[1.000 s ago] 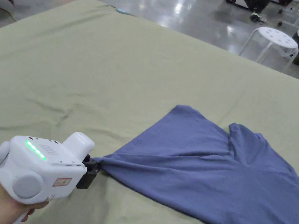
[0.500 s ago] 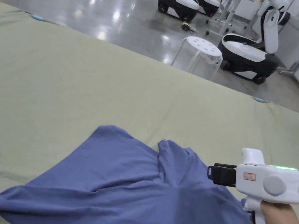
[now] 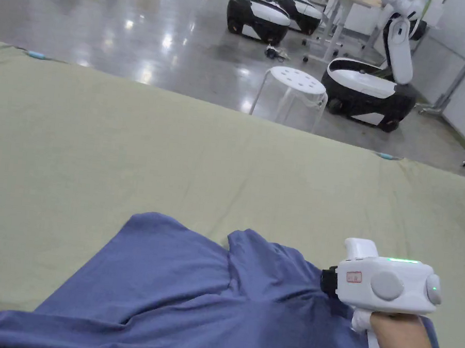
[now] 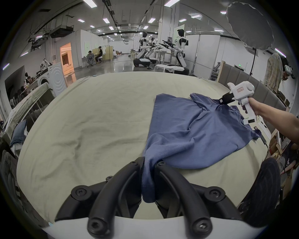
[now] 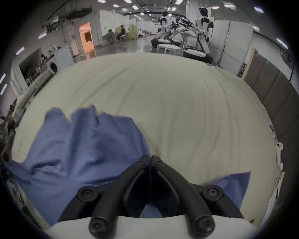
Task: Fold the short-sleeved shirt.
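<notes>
1. The blue shirt (image 3: 202, 303) lay rumpled on a wide surface covered with a pale green sheet (image 3: 126, 135), toward its near right part in the head view.
2. The left claw (image 4: 149, 163) was clamped on a bunched corner of the shirt, cloth pinched between both jaws and hanging down behind them.
3. From that corner the cloth stretched away toward the right claw (image 4: 220, 101), ridged with long folds.
4. In the right gripper view the right claw (image 5: 152, 159) had its jaw tips together at the shirt's edge; whether cloth sat between them could not be told.
5. A hand (image 3: 400, 345) held the white right gripper body over the shirt.
6. Beyond the sheet stood a white stool (image 3: 292, 92) on a glossy floor (image 3: 113, 19), with wheeled robots (image 3: 370, 88) just behind it.
</notes>
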